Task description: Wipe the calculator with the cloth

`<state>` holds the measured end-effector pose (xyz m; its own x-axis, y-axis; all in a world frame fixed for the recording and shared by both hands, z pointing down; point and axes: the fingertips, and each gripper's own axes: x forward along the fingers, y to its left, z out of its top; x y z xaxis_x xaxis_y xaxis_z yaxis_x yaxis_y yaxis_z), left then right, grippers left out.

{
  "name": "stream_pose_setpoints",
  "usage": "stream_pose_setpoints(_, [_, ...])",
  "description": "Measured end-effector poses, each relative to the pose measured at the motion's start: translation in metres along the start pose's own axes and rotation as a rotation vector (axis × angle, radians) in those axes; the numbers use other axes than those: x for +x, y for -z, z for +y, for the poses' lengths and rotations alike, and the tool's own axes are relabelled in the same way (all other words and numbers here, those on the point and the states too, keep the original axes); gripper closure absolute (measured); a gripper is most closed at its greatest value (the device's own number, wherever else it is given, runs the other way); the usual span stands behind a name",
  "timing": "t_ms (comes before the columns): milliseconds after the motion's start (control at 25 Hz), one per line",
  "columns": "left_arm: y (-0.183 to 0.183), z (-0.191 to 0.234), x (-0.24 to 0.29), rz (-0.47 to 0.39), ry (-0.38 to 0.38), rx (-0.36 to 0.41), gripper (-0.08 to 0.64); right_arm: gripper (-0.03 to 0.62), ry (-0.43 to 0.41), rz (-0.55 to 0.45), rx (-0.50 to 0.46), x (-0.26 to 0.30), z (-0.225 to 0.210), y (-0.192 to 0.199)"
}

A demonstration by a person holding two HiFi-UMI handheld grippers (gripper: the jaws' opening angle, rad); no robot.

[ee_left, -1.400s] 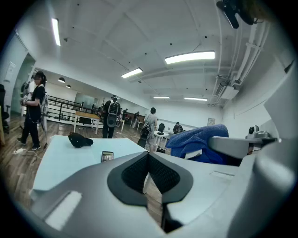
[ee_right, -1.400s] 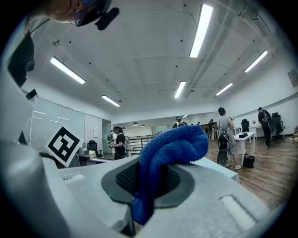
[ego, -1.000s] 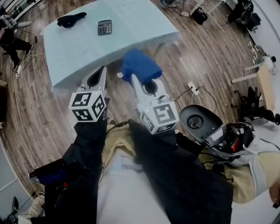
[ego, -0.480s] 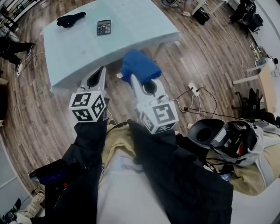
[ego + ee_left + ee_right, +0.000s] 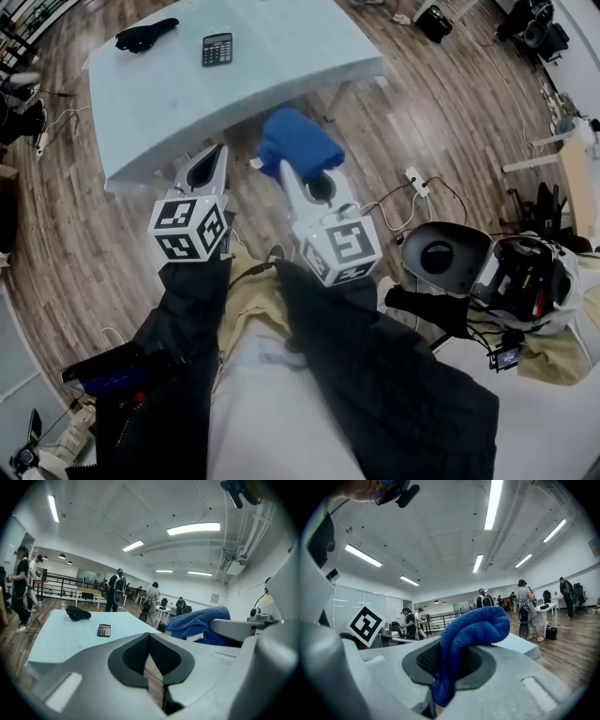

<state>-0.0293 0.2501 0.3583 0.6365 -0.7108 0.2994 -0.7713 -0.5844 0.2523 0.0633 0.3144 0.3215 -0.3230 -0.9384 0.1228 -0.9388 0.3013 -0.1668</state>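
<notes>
A dark calculator (image 5: 217, 49) lies on the far part of a pale blue table (image 5: 281, 56); it also shows small in the left gripper view, the calculator (image 5: 104, 630). My right gripper (image 5: 298, 171) is shut on a blue cloth (image 5: 295, 141), which bulges over its tips, held in the air short of the table's near edge. In the right gripper view the blue cloth (image 5: 471, 634) hangs between the jaws. My left gripper (image 5: 208, 161) is held beside it, shut with nothing between its pads (image 5: 140, 656).
A black object (image 5: 145, 34) lies at the table's far left corner. Wood floor surrounds the table, with cables and a power strip (image 5: 414, 183) at the right. Beside it lie a round helmet-like item (image 5: 439, 258) and bags. Several people stand in the hall beyond.
Both grippers hold their pose relative to me. The table and calculator have slid slightly up and left in the head view, and the gear on the floor at the right has shifted.
</notes>
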Motion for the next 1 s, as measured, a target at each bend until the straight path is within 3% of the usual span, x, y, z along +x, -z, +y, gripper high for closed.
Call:
stream_pose_setpoints(440, [0.011, 0.028, 0.035, 0.053, 0.027, -0.031, 0.565, 0.537, 0.048, 0.072, 0.017, 0.027, -0.013, 0.022])
stream_pose_setpoints(800, [-0.021, 0.043, 0.091, 0.042, 0.063, -0.026, 0.565, 0.537, 0.075, 0.079, -0.01, 0.075, -0.046, -0.002])
stream_pose_setpoints(1000, [-0.041, 0.092, 0.123, 0.051, 0.052, -0.04, 0.565, 0.537, 0.051, 0.101, -0.016, 0.136, -0.041, -0.005])
